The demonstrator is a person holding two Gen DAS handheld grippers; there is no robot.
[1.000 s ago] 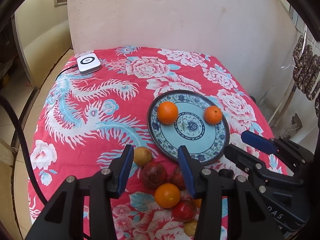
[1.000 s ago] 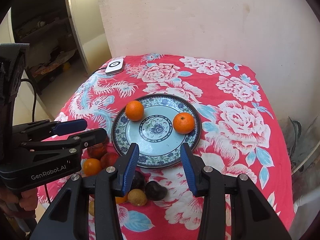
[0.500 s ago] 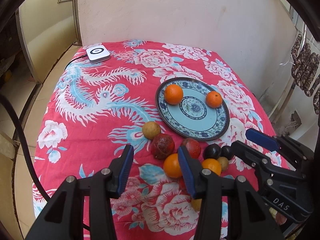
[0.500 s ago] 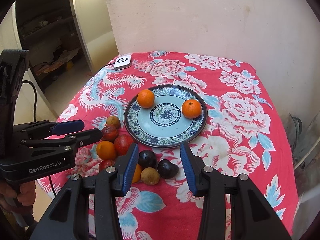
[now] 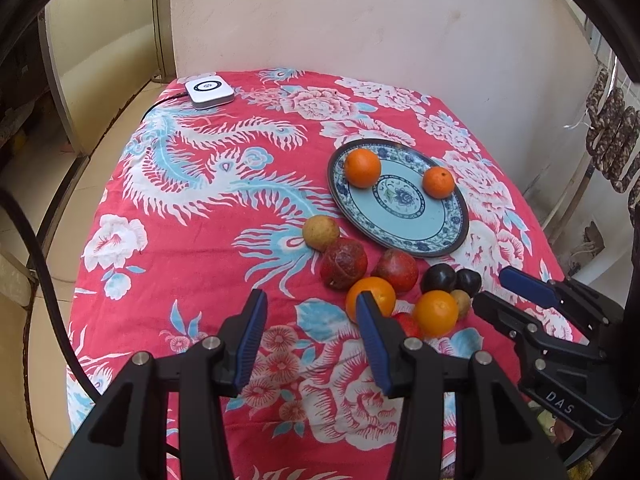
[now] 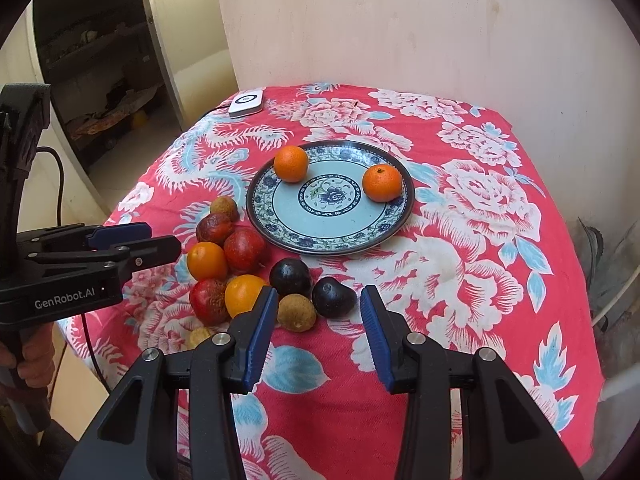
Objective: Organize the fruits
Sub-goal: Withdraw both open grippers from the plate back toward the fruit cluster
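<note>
While both tilt downward, each claw (image 6: 318, 322) gapes empty

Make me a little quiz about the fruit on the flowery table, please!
1. How many oranges sit on the blue plate?
2. True or false: the right gripper is holding a fruit.
3. Which is nearest the white box? A. the dark fruits B. the table's far left corner C. the plate's middle

Key
1. Two: one orange at the plate's left, another orange at its right.
2. False. Its jaws stand open with nothing between them; the left gripper is empty too.
3. B.
</note>
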